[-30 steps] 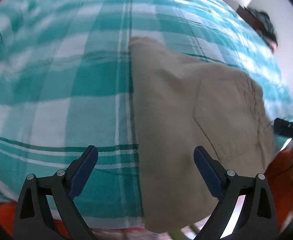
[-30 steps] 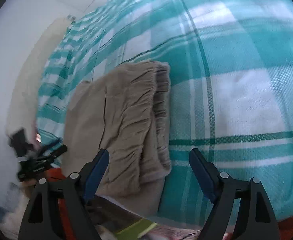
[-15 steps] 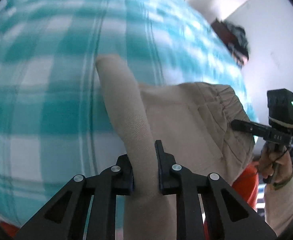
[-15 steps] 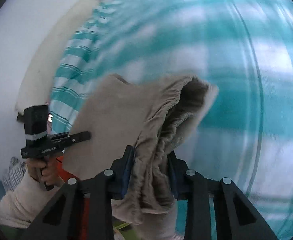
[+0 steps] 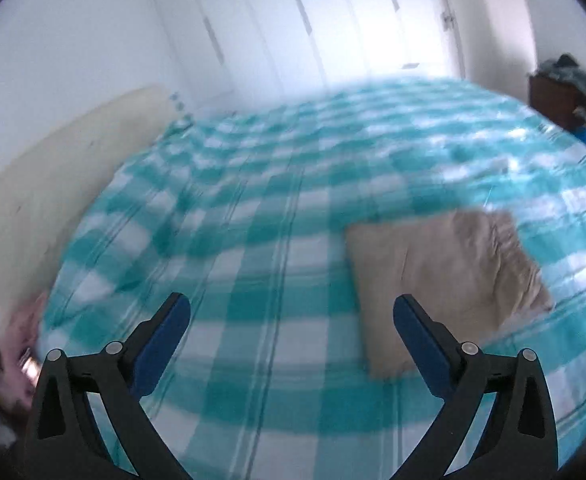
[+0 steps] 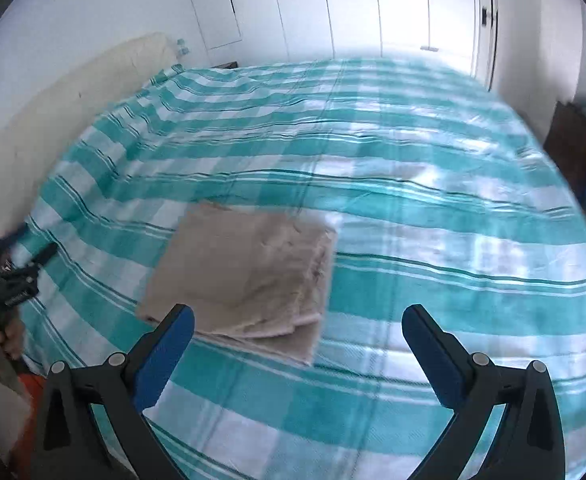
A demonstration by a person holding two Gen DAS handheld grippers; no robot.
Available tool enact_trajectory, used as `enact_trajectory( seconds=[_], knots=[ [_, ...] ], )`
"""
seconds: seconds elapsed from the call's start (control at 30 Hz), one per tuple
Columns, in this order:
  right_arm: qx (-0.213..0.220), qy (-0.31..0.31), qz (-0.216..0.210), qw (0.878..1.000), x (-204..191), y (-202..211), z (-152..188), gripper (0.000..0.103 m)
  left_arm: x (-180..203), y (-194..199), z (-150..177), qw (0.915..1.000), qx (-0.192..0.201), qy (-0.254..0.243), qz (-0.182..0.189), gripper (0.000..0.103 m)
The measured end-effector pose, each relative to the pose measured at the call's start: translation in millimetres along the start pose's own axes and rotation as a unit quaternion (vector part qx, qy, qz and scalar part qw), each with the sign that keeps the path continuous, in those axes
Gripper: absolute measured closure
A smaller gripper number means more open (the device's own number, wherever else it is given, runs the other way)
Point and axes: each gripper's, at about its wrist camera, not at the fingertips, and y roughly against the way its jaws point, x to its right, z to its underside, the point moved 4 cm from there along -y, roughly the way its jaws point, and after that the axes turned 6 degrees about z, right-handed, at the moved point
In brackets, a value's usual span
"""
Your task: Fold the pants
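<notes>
Folded pants [image 6: 249, 276] lie flat on a bed [image 6: 433, 208] covered w/ a teal-and-white checked sheet, near the bed's front edge and toward its left side as the right wrist camera sees it. The tan cloth makes a rough square, several layers stacked, w/ the gathered waistband along its right-hand side and a lower layer sticking out at the front corner.

Both tools are clear of the cloth. The left gripper [image 5: 291, 320] has its jaws spread wide, having just opened, nothing between them but checked sheet; the pants [image 5: 445, 280] sit to the right of its blue-padded right finger, which overlaps the bundle's front edge in the picture. The right gripper [image 6: 297, 332] is likewise spread wide after just opening, its jaws empty; the bundle sits past and left of center, the left finger crossing its front corner in view.

At the left edge of the right wrist view, a hand [image 6: 1, 332] grips the other tool, beside the bed's front-left corner. A cream headboard [image 6: 65, 96] runs along the bed's left side. White closet doors [image 6: 373, 4] fill the far wall. Dark furniture [image 5: 553, 96] piled w/ clothes stands off the bed's far-right corner. Left wrist view is motion-blurred.
</notes>
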Motion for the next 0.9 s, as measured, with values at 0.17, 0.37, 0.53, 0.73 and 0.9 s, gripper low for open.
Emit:
enact_trajectory(
  seconds=[0.17, 0.37, 0.53, 0.73, 0.9],
  knots=[
    [-0.003, 0.016, 0.025, 1.0, -26, 27, 46, 0.0, 15, 12, 49, 0.996, -0.083, -0.008, 0.032, 0.001],
    [-0.005, 0.012, 0.025, 1.0, -53, 54, 105, 0.0, 30, 45, 79, 0.9898, -0.107, 0.021, 0.091, 0.001],
    [-0.018, 0.013, 0.021, 1.0, -72, 62, 132, 0.0, 31, 62, 79, 0.9892, -0.098, 0.023, 0.107, 0.001],
    [-0.017, 0.01, 0.023, 1.0, -79, 70, 136, 0.0, 21, 73, 82, 0.9884, -0.092, 0.046, 0.112, 0.001],
    [-0.005, 0.008, 0.019, 1.0, -81, 80, 131, 0.0, 23, 81, 86, 0.991, -0.079, 0.044, 0.099, 0.001]
  ],
)
